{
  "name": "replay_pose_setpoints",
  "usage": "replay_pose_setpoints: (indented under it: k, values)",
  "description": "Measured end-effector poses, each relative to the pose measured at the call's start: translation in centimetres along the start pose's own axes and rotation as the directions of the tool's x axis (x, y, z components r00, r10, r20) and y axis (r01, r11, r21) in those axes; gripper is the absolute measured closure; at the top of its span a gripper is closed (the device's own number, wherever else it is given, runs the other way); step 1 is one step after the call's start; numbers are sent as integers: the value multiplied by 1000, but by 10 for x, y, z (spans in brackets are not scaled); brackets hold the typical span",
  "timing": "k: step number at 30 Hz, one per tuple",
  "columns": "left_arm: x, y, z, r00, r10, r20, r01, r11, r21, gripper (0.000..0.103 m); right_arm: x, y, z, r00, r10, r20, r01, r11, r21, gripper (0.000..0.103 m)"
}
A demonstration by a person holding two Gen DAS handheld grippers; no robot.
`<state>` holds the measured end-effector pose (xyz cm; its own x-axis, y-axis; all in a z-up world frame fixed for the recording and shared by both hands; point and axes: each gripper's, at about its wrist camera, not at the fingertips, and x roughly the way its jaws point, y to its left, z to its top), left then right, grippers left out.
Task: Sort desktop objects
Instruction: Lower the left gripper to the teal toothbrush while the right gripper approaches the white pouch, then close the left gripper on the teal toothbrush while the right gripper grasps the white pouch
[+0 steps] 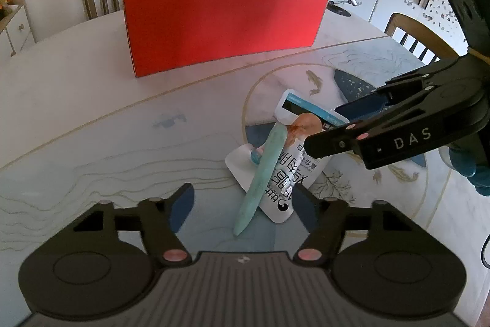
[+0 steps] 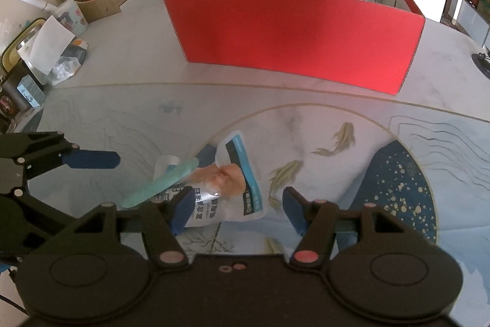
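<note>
Left gripper (image 1: 243, 212) stands part-open astride a teal stick (image 1: 260, 176) lying across a snack pouch (image 1: 294, 170); right gripper (image 2: 235, 209) part-open over the pouch, gripping nothing.

A slim pale-green stick (image 1: 264, 170), tapered to a point, is laid slantwise across a white pouch (image 1: 291, 161) printed with dark characters, a blue band and an orange picture. The pouch is seen flat on the patterned table. Behind stands an open red box (image 1: 223, 23), with contents only dimly made out.
</note>
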<state>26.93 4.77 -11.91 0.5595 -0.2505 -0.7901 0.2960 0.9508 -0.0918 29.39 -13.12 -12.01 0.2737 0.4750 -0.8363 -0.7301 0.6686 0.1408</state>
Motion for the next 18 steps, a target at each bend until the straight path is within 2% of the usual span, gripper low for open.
replay_pose_setpoints:
  k: [6, 8, 11, 13, 18]
  values:
    - [7, -7, 1, 1000, -16, -12, 17, 999, 34, 50, 6, 1, 3, 1000, -2, -4, 2, 1000, 3, 40]
    - [9, -8, 1, 1000, -15, -17, 16, 999, 40, 57, 7, 1, 3, 1000, -1, -7, 1, 1000, 1, 40]
    - [10, -8, 1, 1000, -25, -17, 25, 999, 44, 61, 10, 3, 2, 1000, 6, -13, -6, 1000, -3, 40]
    - [10, -9, 2, 999, -40, -21, 41, 998, 56, 68, 11, 4, 2, 1000, 12, -17, -12, 1000, -4, 41]
    - [11, -12, 2, 998, -57, -26, 59, 996, 74, 71, 12, 4, 2, 999, 33, -19, -33, 999, 5, 43]
